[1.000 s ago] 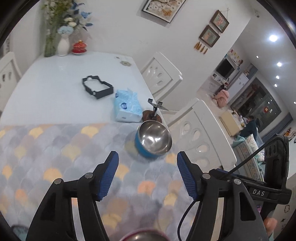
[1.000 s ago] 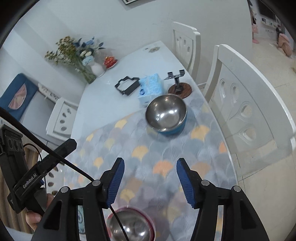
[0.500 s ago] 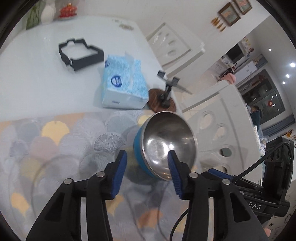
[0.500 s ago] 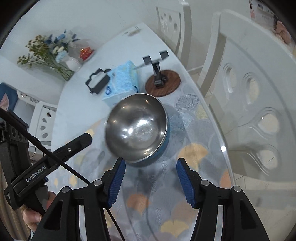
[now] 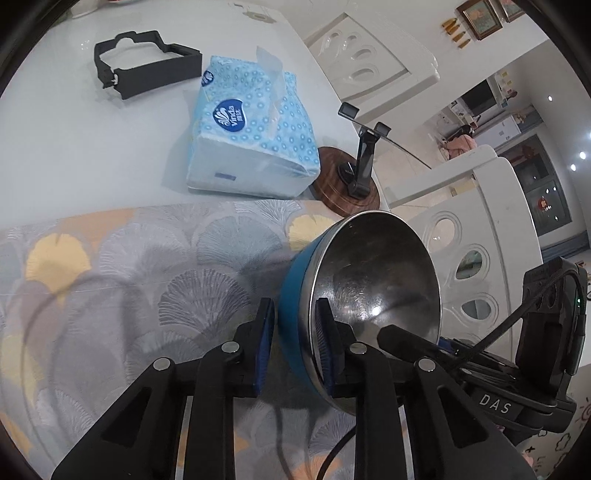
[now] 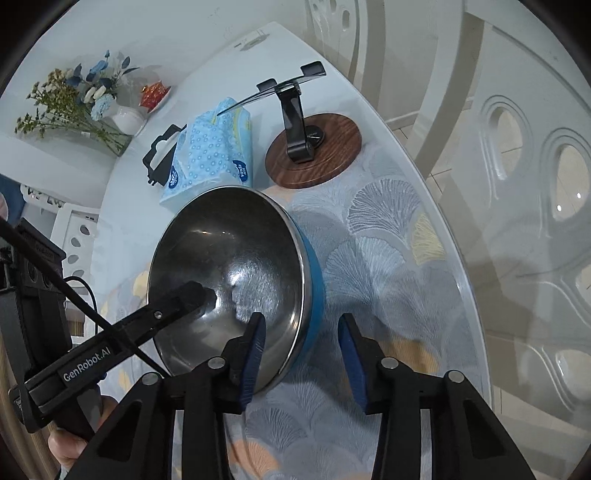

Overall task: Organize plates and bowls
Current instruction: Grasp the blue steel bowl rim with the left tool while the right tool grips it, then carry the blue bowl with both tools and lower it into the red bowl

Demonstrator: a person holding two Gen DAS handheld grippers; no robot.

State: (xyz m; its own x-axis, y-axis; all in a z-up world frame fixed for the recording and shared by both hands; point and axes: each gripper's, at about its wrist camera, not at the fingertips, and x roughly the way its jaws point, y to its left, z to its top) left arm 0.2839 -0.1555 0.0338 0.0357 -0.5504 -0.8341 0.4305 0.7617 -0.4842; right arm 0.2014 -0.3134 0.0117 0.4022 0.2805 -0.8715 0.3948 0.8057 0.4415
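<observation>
Dining room. A white glossy bench [image 5: 66,147], partly overlaid by a mat [image 6: 391,258] printed with grey, yellow and orange fan-leaf motifs, occupies the foreground. White chairs [image 5: 373,66] with oval cut-outs in their backrests stand along its edge; another such chair [image 6: 524,155] is close beside the rounded corner. Plain white walls enclose the space, one bearing small framed pictures [image 5: 480,18]. A vase of flowers [image 6: 125,118] stands at the far end of the bench. Beyond, an adjoining room [image 5: 517,122] is lit by recessed ceiling spotlights [image 5: 581,155]; the floor [image 6: 406,122] is pale tile.
</observation>
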